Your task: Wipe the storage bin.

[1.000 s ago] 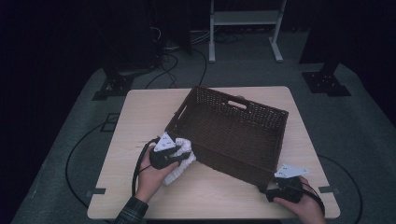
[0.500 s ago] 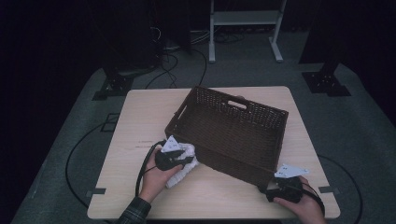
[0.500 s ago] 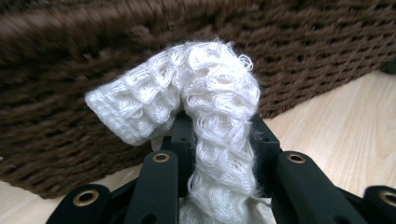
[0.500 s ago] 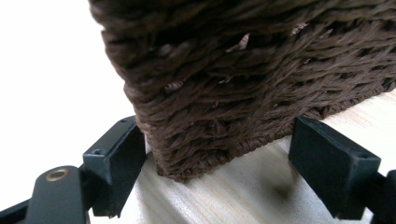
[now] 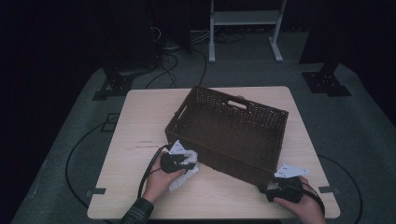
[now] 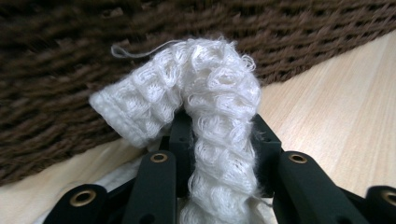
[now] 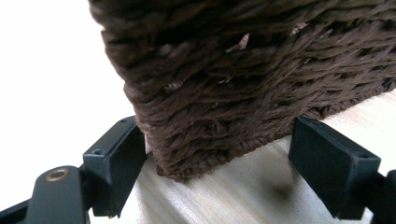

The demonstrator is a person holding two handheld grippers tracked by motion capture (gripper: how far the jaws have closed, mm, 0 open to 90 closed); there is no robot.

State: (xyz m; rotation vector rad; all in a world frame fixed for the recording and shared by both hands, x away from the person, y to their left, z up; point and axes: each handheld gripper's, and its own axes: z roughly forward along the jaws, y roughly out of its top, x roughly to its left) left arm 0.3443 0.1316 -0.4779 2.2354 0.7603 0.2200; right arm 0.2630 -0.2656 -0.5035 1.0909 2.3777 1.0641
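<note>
High view puts the left gripper [image 5: 180,161] just beside the near wall of the wicker basket [image 5: 233,135], clenched on a white knitted cloth [image 5: 184,175] whose tail drapes onto the table [image 5: 135,140], a grip likely meant for lifting it over the rim. Right gripper view has the right gripper [image 7: 215,172] spread around the basket's near corner; the left pad looks in contact, the right apart, seemingly to steady it.
</note>
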